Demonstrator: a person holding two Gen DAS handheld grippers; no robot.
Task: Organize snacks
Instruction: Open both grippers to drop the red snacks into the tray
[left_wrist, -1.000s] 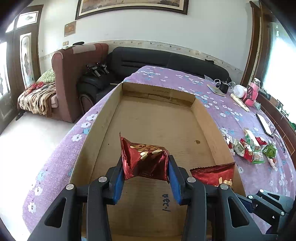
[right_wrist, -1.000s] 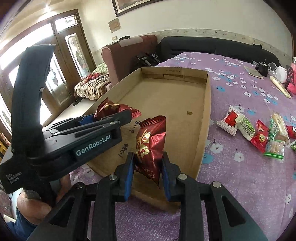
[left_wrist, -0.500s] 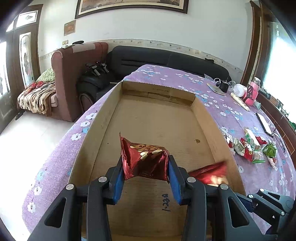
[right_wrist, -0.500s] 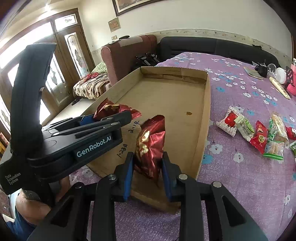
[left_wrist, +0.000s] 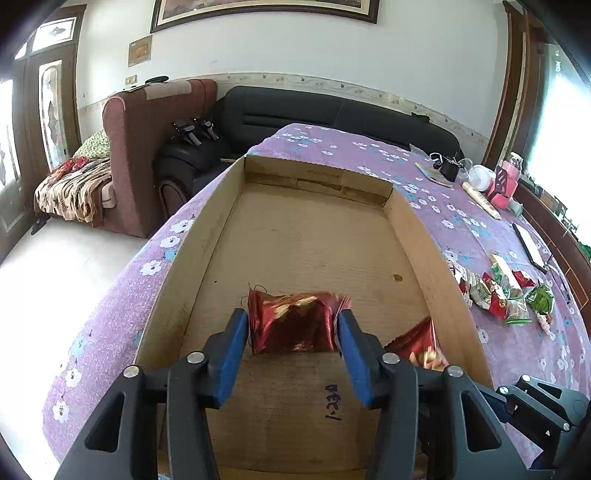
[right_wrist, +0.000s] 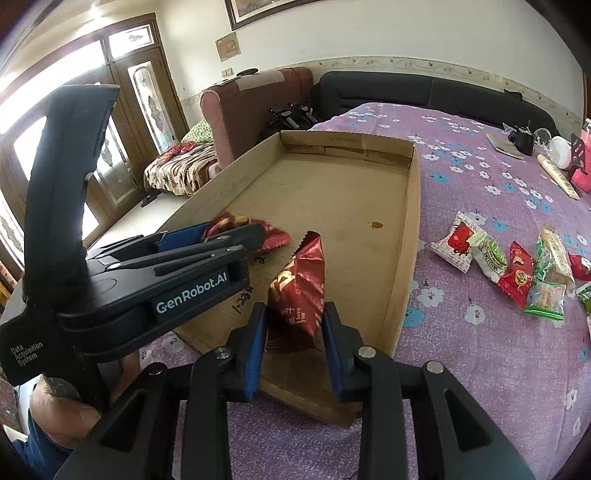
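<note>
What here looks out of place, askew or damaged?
Mostly tidy. The cardboard tray has a small brown stain on its floor. The red packet between the left gripper's opening jaws is crumpled and blurred, seemingly slipping free. Loose snack packets lie in a jumble on the purple cloth beside the tray.

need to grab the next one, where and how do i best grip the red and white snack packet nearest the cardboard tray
The red and white snack packet lies flat on the purple flowered cloth, close beside the shallow cardboard tray wall, with a green-labelled white packet against its other side. Probably come from above and pinch across its crimped ends, which look free; its long sides are crowded.
</note>
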